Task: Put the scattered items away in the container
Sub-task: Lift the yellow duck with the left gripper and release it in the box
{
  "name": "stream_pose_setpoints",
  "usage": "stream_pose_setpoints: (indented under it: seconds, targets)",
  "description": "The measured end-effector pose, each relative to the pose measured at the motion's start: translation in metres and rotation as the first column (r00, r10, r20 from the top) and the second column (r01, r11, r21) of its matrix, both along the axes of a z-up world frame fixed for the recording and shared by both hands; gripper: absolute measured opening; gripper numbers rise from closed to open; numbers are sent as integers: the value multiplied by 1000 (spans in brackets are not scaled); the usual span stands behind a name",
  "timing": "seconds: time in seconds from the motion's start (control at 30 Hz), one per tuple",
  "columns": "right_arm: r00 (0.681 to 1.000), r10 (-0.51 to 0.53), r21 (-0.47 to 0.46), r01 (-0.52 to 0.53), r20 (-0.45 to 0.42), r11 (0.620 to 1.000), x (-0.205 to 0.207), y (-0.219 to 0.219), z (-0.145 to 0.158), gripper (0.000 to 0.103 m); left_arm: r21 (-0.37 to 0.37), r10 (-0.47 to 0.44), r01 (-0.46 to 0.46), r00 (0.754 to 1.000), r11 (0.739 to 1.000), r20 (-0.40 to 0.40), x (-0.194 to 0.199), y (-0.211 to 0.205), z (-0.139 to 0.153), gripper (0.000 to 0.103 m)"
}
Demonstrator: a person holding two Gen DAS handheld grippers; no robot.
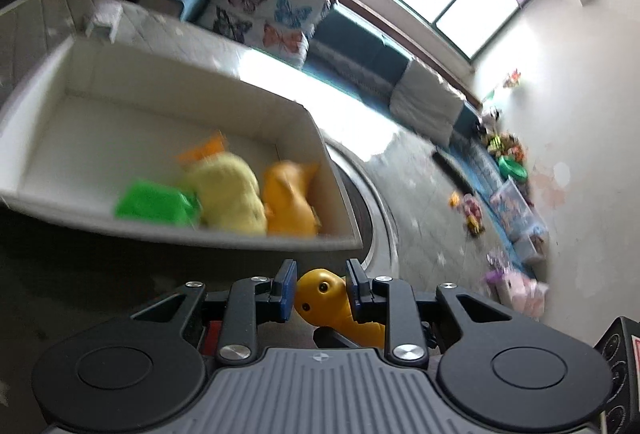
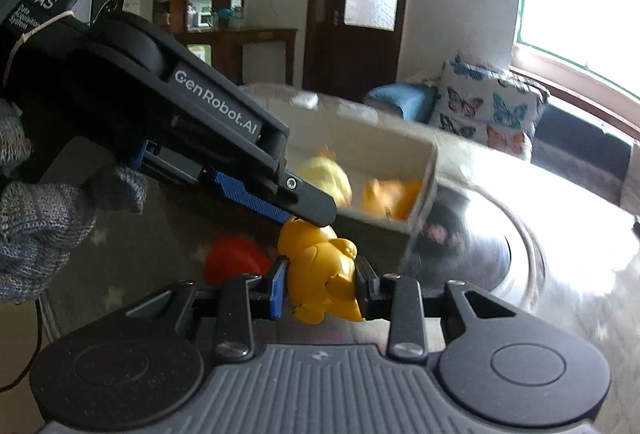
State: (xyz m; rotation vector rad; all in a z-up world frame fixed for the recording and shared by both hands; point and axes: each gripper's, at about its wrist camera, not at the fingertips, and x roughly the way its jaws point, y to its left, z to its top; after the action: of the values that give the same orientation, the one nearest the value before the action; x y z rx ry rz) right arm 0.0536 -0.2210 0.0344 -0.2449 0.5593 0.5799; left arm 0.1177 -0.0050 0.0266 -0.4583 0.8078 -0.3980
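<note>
Both claws, the left claw (image 1: 320,292) and the right claw (image 2: 320,284), squeeze one yellow toy (image 2: 322,270) just in front of the white box (image 1: 48,81), so, though it looks blurry, lift gently together over the rim.

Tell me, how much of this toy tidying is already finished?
Partly done. The white box already holds a green toy, a pale yellow plush and an orange toy. In hand: both the left gripper and the right gripper clamp one yellow toy figure, not yet in the box. Still left: a red item on the starred surface.
</note>
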Motion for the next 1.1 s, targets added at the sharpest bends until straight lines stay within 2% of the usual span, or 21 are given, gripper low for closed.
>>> stream_pose_setpoints:
  seconds: [0.17,0.3,0.6,0.87,0.97,1.03,1.1]
  targets:
    - [998,46,9,-46,36,999,24,28,17,33,2,67,-67,997,998,44,14,26,17,28]
    - [997,78,15,-78,27,997,46,52,20,33,5,115,-115,993,993,40,33,46,19,28]
    - [991,123,-4,-123,-59,992,87,89,-2,33,-2,170,-170,985,985,-34,67,79,-7,28]
    - [991,103,-10,-105,-85,994,95,91,-16,34,-19,171,-172,983,985,-73,74,84,-26,29]
    - [991,101,8,-101,-83,995,94,86,-14,37,-21,180,-182,981,983,-72,75,85,-26,29]
    - [994,85,11,-84,-71,996,95,83,-14,48,-26,191,-194,978,981,-78,75,86,-26,29]
    - [995,77,20,-75,-67,997,96,81,-12,50,-29,199,-202,977,979,-80,74,87,-26,30]
